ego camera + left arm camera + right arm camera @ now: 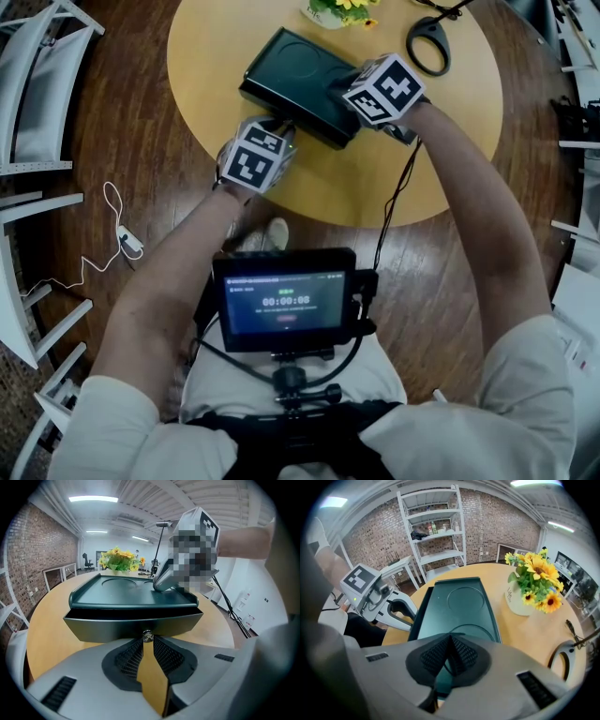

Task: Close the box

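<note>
Round wooden table (pixel 450 159), potted sunflowers (pixel 536 581), white shelving (pixel 436 531), small monitor (pixel 284 300)

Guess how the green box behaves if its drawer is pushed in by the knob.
Probably stiff: the box keeps crisp, straight edges. It's low and wide, so tipping seems unlikely. It may skid on the smooth table, though the right gripper resting on its top should hold it.

Left claw (pixel 147 639) pinched on a small knob (pixel 147 633).
The knob fronts a drawer (pixel 108 623) standing slightly out of the dark box (pixel 131 597) on the wooden surface (pixel 44 630).
</note>
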A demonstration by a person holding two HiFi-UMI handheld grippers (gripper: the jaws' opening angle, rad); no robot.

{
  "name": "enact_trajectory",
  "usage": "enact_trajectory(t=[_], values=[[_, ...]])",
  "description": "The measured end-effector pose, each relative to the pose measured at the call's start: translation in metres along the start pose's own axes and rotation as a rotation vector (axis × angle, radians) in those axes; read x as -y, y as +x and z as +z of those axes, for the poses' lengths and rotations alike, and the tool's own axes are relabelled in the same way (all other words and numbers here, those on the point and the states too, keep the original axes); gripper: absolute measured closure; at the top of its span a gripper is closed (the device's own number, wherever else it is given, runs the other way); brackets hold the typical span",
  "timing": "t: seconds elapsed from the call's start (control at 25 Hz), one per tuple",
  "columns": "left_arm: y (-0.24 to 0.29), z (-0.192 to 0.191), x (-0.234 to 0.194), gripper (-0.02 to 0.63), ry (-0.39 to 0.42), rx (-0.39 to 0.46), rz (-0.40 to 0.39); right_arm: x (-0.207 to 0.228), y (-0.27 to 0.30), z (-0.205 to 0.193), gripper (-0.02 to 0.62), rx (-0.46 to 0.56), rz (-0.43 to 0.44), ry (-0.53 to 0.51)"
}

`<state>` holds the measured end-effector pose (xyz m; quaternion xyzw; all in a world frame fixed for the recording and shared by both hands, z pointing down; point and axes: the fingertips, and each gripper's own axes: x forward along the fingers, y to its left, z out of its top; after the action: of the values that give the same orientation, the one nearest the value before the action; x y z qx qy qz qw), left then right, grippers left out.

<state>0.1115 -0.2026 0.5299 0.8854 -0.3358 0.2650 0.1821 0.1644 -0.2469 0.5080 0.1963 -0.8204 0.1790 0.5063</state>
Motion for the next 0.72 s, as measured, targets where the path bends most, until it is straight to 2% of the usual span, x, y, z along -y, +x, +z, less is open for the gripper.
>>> enact_trajectory(t=[0.72], values=[[0.024,0.011,-0.007,0.545,0.005,-0.006,-0.008,0.008,0.006,-0.003,0.589,0.003,0.015,0.015]])
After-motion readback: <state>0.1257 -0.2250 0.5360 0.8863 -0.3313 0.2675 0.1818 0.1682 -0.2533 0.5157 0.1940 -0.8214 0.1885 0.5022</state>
